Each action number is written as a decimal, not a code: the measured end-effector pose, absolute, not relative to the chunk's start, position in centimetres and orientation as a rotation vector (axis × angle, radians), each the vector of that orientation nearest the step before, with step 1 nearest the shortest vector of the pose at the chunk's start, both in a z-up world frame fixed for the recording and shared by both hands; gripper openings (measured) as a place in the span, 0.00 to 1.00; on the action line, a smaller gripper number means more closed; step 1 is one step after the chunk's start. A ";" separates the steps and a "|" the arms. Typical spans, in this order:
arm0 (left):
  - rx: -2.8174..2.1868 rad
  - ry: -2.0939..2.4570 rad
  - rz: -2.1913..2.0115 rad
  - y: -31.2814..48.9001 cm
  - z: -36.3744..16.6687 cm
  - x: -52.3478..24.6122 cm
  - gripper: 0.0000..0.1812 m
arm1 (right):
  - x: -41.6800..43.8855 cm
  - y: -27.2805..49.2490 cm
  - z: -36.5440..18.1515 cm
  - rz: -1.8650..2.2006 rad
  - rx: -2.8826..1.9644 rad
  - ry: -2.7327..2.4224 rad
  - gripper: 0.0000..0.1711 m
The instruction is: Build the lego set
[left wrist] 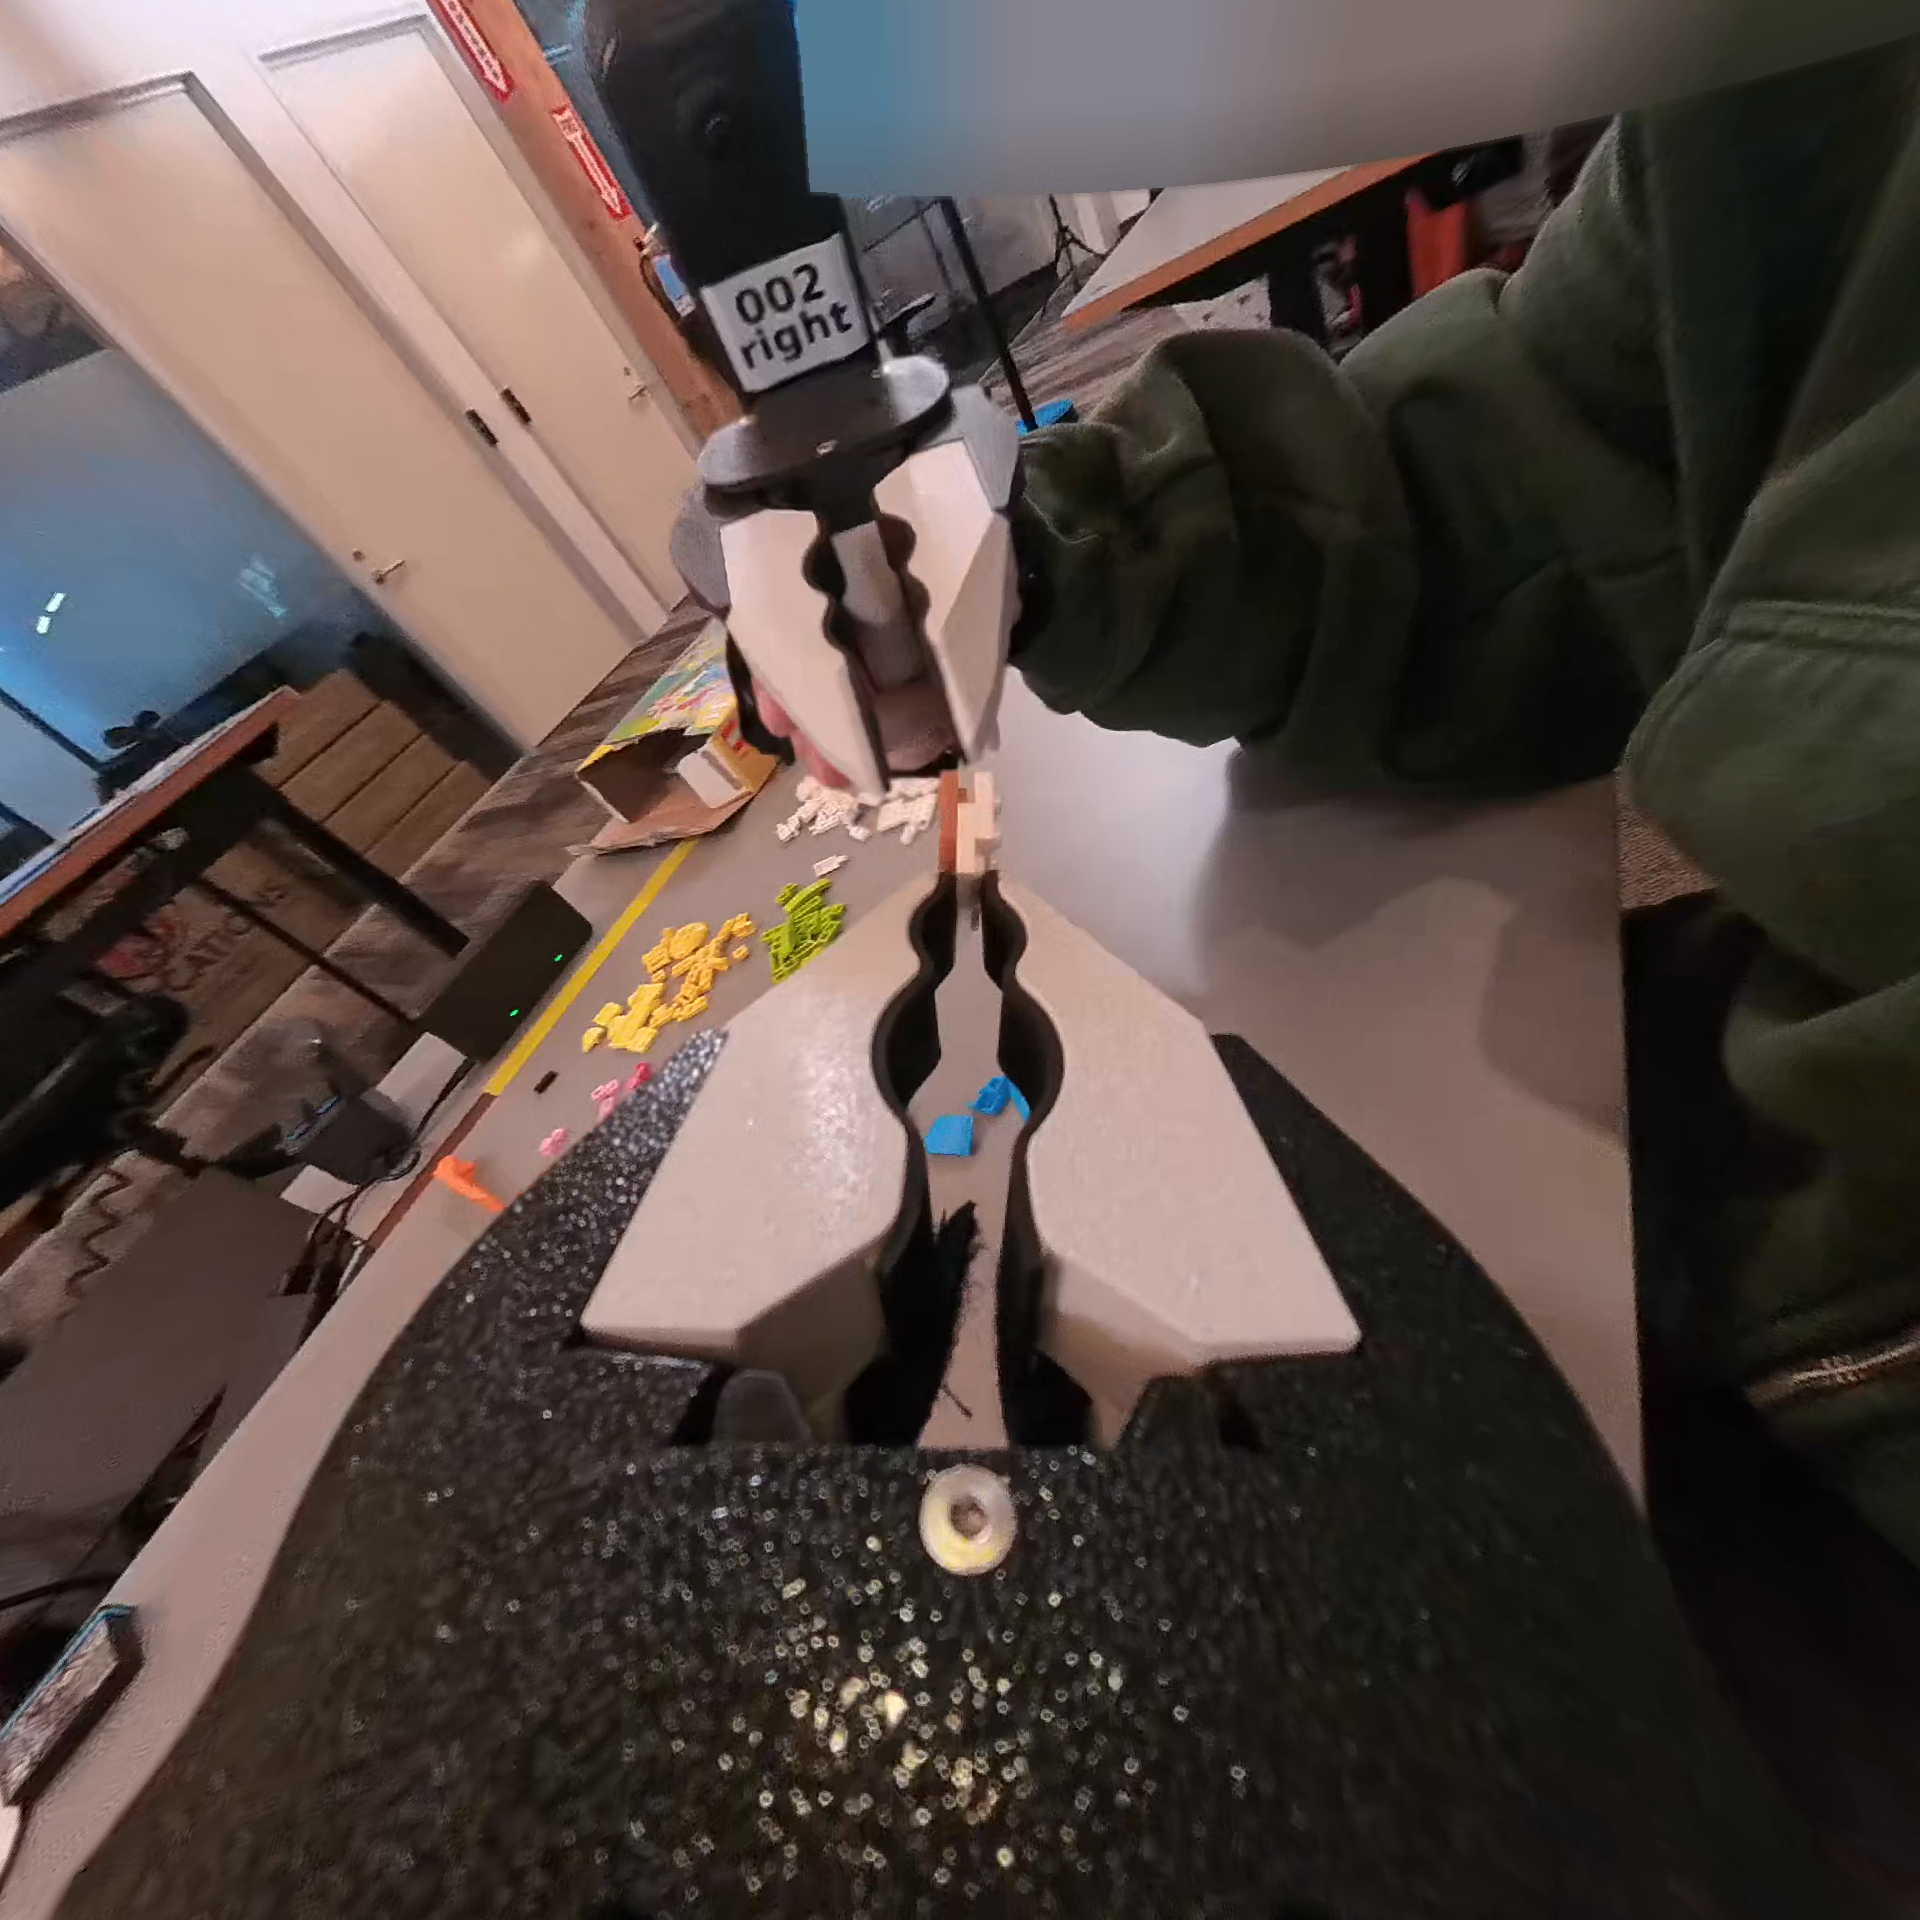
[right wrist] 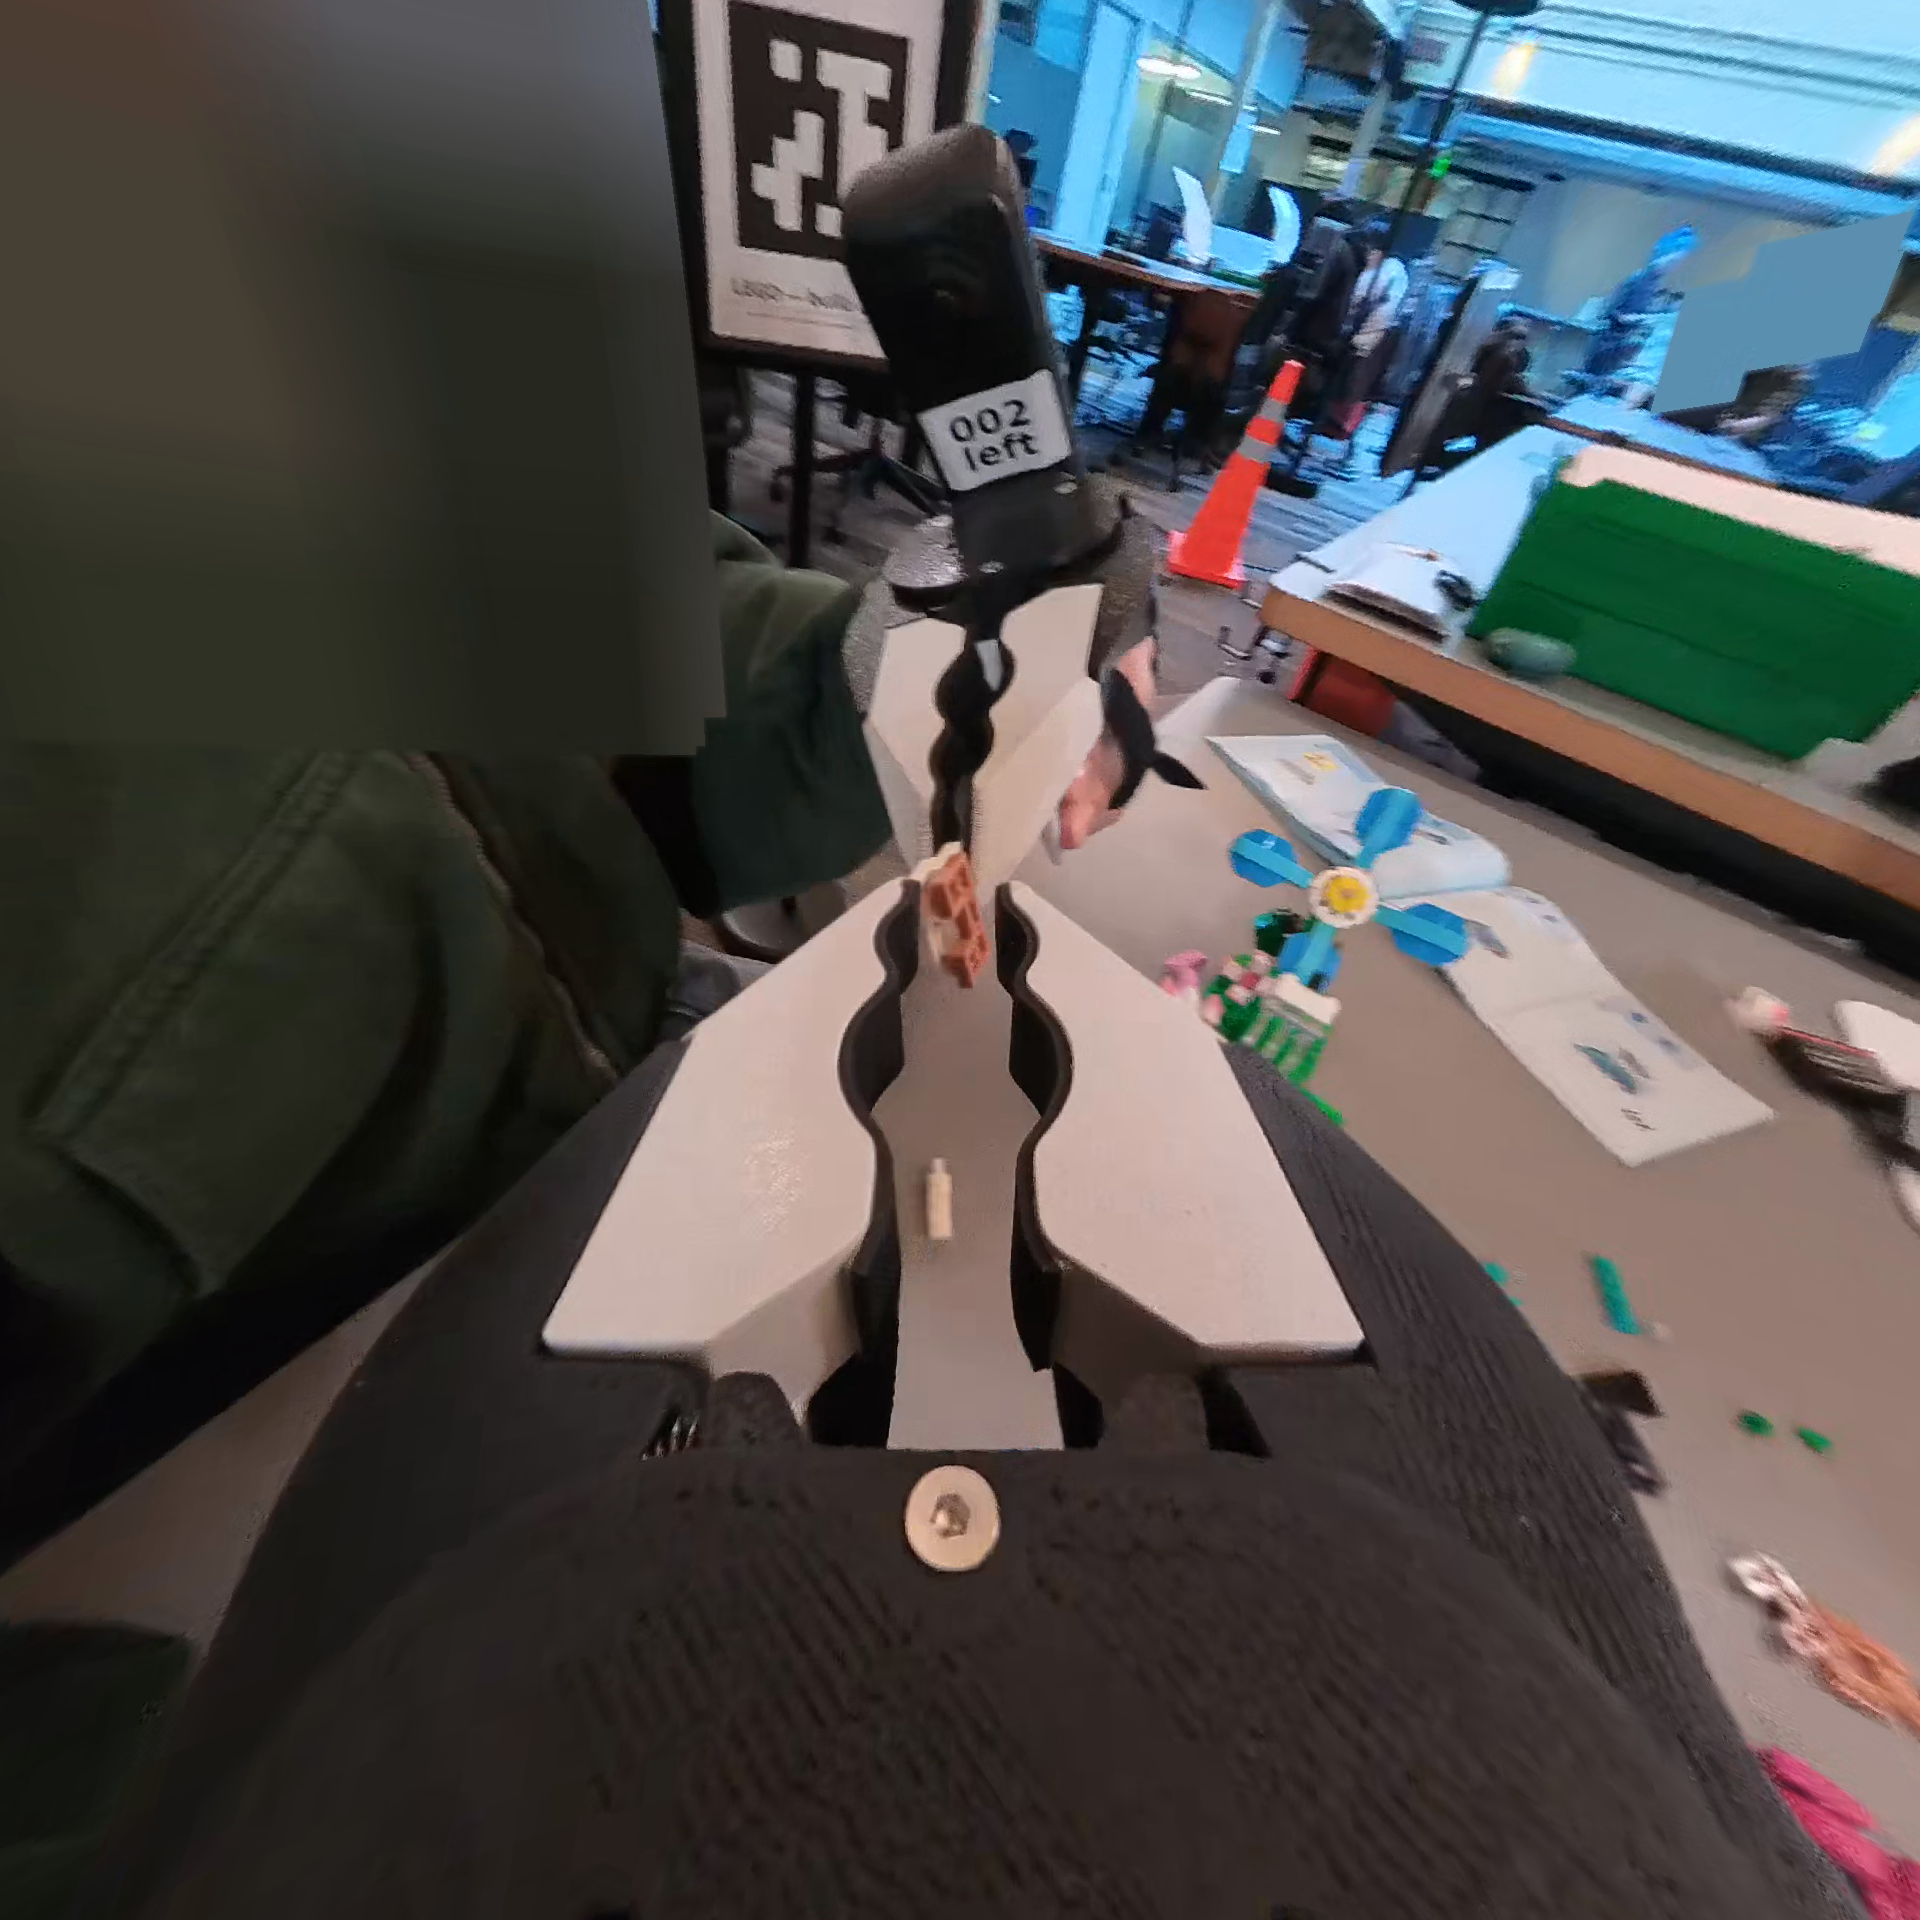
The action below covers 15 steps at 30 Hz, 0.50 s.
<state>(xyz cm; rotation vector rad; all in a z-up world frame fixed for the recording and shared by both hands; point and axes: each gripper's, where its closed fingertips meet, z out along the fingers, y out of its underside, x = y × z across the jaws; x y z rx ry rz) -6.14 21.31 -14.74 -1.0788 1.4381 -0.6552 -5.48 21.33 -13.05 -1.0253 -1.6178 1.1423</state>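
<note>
We hold the left gripper (left wrist: 968,883) clamped on one brown-and-white brick piece (left wrist: 966,826), meeting our right gripper (right wrist: 951,914), fingers apart around it.

Looked like rough, speckled black plastic on the left gripper (left wrist: 968,883) body, with smooth, faintly glossy pale fingers (left wrist: 800,1122). Showed ridged matt black plastic on the right gripper (right wrist: 951,914), plus a shiny metal screw (right wrist: 952,1517). Seemed smooth and slightly glossy across the grey table (left wrist: 1299,935). Appeared as soft matt green cloth on the sleeve (left wrist: 1299,540); torn cardboard on the box (left wrist: 665,769).
</note>
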 end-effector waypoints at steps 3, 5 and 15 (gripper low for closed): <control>-1.083 1.470 -0.662 21.0 -15.2 -6.0 0.01 | -5.7 21.2 -13.5 1.174 -1.053 -1.633 0.06; -1.082 1.474 -0.670 20.9 -15.2 -6.1 0.01 | -5.8 21.1 -13.6 1.218 -1.068 -1.629 0.06; -1.285 1.651 -0.837 18.8 -21.6 -1.7 0.01 | -1.2 19.0 -20.3 1.232 -1.330 -1.664 0.04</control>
